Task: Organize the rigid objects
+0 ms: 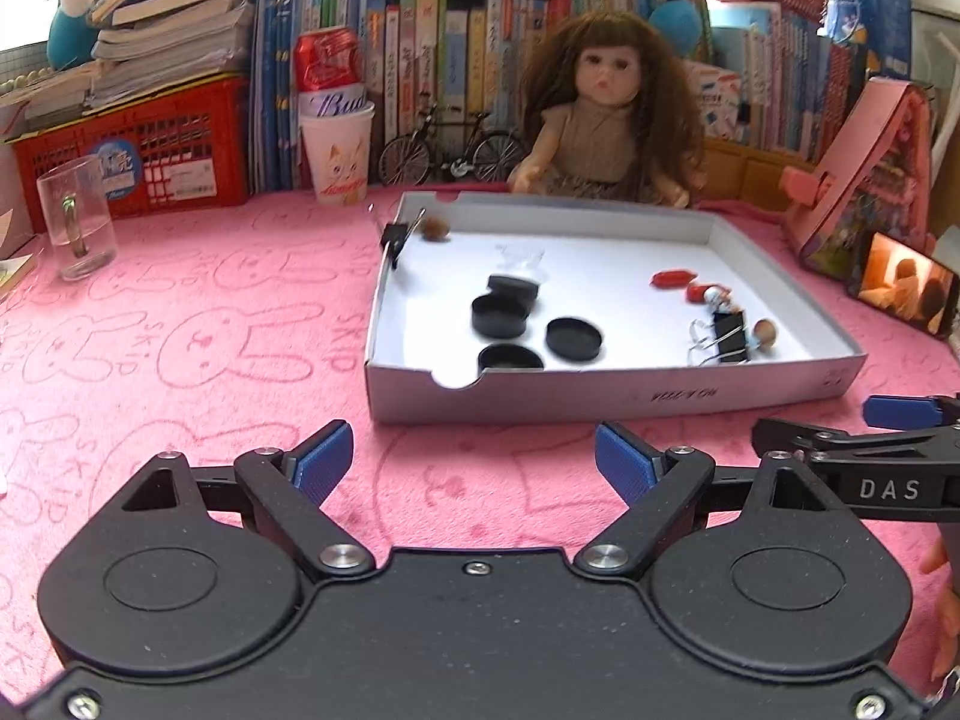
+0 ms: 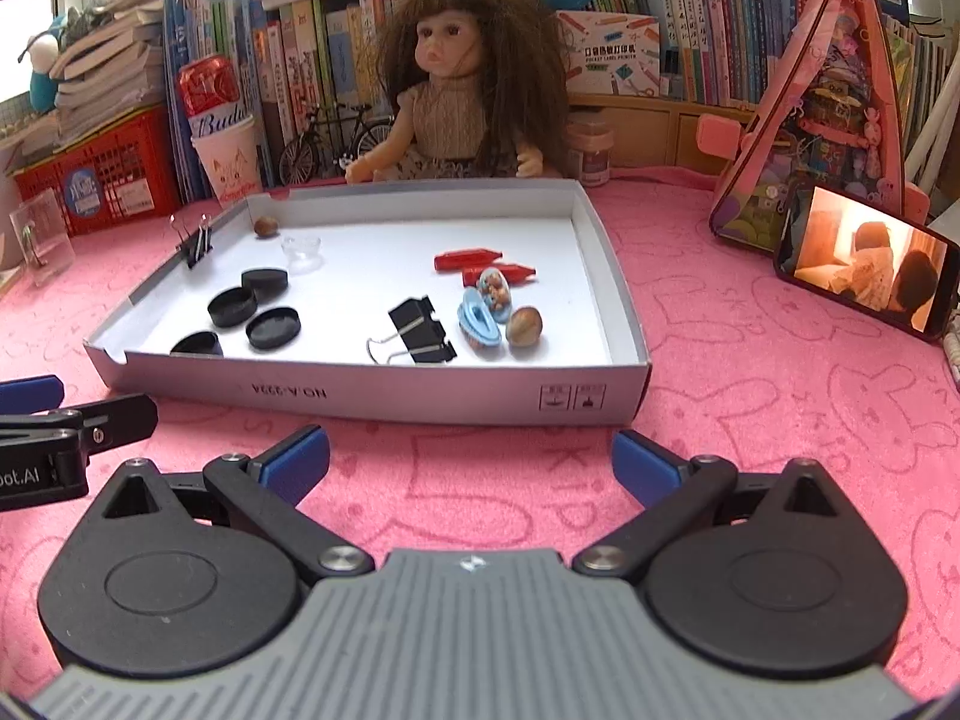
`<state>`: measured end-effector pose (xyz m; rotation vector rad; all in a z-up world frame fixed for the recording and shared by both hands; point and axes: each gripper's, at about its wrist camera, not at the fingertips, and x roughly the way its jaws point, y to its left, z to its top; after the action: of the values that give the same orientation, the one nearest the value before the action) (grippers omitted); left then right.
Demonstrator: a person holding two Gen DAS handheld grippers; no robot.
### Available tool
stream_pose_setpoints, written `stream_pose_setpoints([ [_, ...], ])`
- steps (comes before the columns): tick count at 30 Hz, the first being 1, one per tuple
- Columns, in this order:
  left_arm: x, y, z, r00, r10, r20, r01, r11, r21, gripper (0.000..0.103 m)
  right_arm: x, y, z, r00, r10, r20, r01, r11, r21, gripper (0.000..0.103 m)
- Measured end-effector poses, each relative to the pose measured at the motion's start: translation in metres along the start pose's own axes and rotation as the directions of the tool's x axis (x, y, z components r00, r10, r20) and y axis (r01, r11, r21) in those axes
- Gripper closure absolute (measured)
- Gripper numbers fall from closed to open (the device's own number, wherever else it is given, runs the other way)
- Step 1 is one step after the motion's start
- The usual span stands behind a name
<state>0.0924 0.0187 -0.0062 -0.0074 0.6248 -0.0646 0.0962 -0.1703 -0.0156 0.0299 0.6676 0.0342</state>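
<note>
Right now I see the shallow white box lid [image 2: 384,387] lying on the pink cloth [image 2: 750,372], its near wall facing both tools. Inside, four black caps [image 2: 273,327] cluster at the near-left corner; the large binder clip [image 2: 420,330], blue hair clip [image 2: 478,318] and nut [image 2: 524,326] sit by the near-right edge. My left gripper [image 1: 474,459] and right gripper [image 2: 471,459] both hover spread wide and empty, short of the lid. I judge I should clear the near wall, then descend squarely over one item.
</note>
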Motion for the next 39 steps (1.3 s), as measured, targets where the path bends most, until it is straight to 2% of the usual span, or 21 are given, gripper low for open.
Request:
stream_pose_setpoints([
  [5, 0.011, 0.004, -0.007, 0.999, 0.026, -0.038, -0.027, 1.000, -0.015, 0.015, 0.005, 0.007, -0.006, 1.000, -0.020, -0.015, 0.019, 0.999, -0.034, 0.000],
  [14, 0.016, 0.000, -0.010, 0.998, 0.030, -0.048, -0.029, 0.999, 0.019, 0.001, 0.006, 0.007, -0.005, 1.000, -0.022, -0.021, 0.021, 0.999, -0.038, 0.000],
  [39, 0.017, -0.001, -0.010, 0.998, 0.036, -0.051, -0.035, 0.999, 0.023, 0.000, 0.006, 0.007, -0.005, 1.000, -0.021, -0.021, 0.021, 0.999, -0.038, 0.000],
])
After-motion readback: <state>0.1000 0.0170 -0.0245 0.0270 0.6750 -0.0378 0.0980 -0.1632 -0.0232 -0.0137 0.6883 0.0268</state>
